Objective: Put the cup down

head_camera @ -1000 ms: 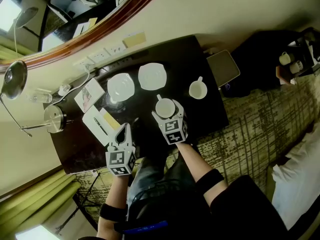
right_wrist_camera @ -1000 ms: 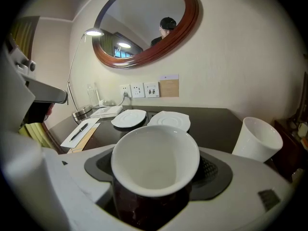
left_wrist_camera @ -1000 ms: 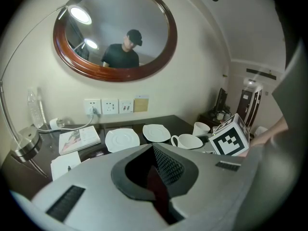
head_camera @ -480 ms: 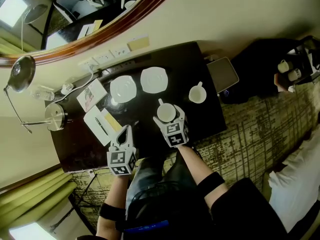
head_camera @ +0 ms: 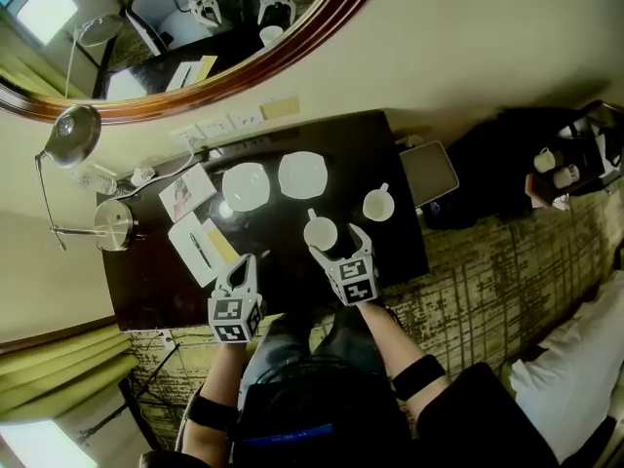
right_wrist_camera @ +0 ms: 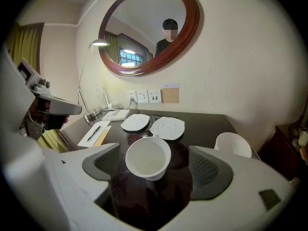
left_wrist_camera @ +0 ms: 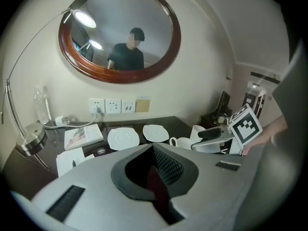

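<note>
Right gripper [head_camera: 338, 245]: the jaws are spread wide and have just been opening. A white cup [right_wrist_camera: 148, 157] is seen between them. A clear gap is noted on each side of the cup, and neither pad is pressed against it. The cup is found standing upright and empty on the dark table [head_camera: 363, 150], near the front edge, with its reflection visible in the glossy top. In the head view its handle is seen pointing away from the person, towards the saucers. It is not set on either saucer.

Left gripper [left_wrist_camera: 154, 149]: the jaws are pressed together and nothing is held between them. It is held over the front edge of the table, to the left of the right gripper and well apart from the cup.

Other items recorded on the table:
- Two white saucers are laid side by side beyond the cup, the left saucer [head_camera: 245, 185] and the right saucer [head_camera: 302, 175], both empty.
- A second white cup [head_camera: 378, 205] is placed to the right of the first, apart from it, beside the right saucer.
- A notepad with a pen on it [head_camera: 195, 249] is laid at the left, and a booklet [head_camera: 187, 192] just behind it.
- A round metal lamp base [head_camera: 114, 225] is placed at the far left corner.

An oval wood-framed mirror [head_camera: 195, 27] is hung on the wall above a row of wall sockets [head_camera: 229, 122]. A flat grey rectangular item [head_camera: 429, 172] is noted at the right end of the table; its nature cannot be determined.
</note>
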Available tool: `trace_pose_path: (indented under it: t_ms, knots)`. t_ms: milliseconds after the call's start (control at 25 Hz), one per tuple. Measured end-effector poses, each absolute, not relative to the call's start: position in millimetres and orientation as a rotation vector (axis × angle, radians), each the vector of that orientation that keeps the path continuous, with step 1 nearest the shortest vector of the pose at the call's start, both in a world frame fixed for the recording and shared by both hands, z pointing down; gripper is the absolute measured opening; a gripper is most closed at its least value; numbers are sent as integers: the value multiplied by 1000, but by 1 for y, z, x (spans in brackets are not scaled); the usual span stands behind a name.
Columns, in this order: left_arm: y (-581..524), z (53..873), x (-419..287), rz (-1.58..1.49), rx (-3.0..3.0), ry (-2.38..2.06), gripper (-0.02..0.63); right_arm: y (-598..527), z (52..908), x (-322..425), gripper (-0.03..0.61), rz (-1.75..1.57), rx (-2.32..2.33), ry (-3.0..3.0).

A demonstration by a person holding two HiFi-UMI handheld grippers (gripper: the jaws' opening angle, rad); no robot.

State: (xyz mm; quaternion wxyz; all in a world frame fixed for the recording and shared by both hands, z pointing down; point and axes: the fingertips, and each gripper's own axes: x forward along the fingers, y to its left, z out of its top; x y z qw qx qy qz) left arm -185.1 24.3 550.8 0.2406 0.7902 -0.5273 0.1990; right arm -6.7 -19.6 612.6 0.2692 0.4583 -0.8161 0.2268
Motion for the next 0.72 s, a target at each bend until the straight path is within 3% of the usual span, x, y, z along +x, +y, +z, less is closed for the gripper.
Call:
trace_pose_path:
  t_ms: [120,280,400,720]
  knots:
    - [24,545,-180,538,2166,-1449,6,-16,593,2,428,627,1182,-2257]
    - [22,535,-167,527,2164,-1472,6,-13,569,17,407,632,1102,-2319]
    - [21,526,-157,506,2151,-1501,6,-12,557,30,316,624,1065,-2349]
    - [23,509,-143,482,2112,-1577,6,-18,542,58,179,631,947,-2414]
